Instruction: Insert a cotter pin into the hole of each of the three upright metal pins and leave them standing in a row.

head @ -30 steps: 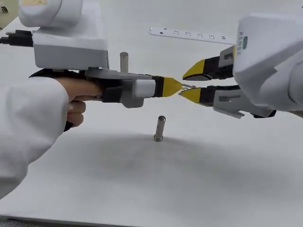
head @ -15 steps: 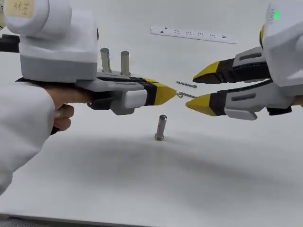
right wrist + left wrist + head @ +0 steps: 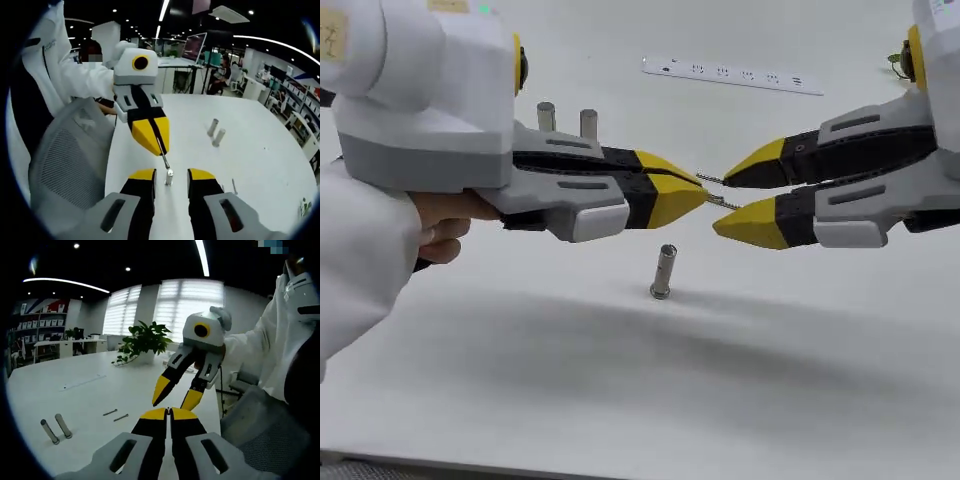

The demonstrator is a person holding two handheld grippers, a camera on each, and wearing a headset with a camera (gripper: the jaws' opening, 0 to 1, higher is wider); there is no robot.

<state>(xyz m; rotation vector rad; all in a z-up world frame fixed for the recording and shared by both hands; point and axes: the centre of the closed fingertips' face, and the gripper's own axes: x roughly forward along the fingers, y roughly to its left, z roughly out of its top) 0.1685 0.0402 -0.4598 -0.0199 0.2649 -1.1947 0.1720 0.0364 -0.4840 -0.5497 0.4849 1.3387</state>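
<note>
The left tongs (image 3: 705, 195) stay clenched on the cotter pin (image 3: 725, 203); the right tongs (image 3: 720, 204), released, have drawn nearer, the pin's free end now between their jaws

In the head view, the left gripper (image 3: 703, 193) body covers the lower parts of the two rear metal pins (image 3: 588, 122), its closed jaws conceal most of the cotter pin (image 3: 724, 202), and the right gripper (image 3: 720, 205) body is cut off at the right edge.
</note>
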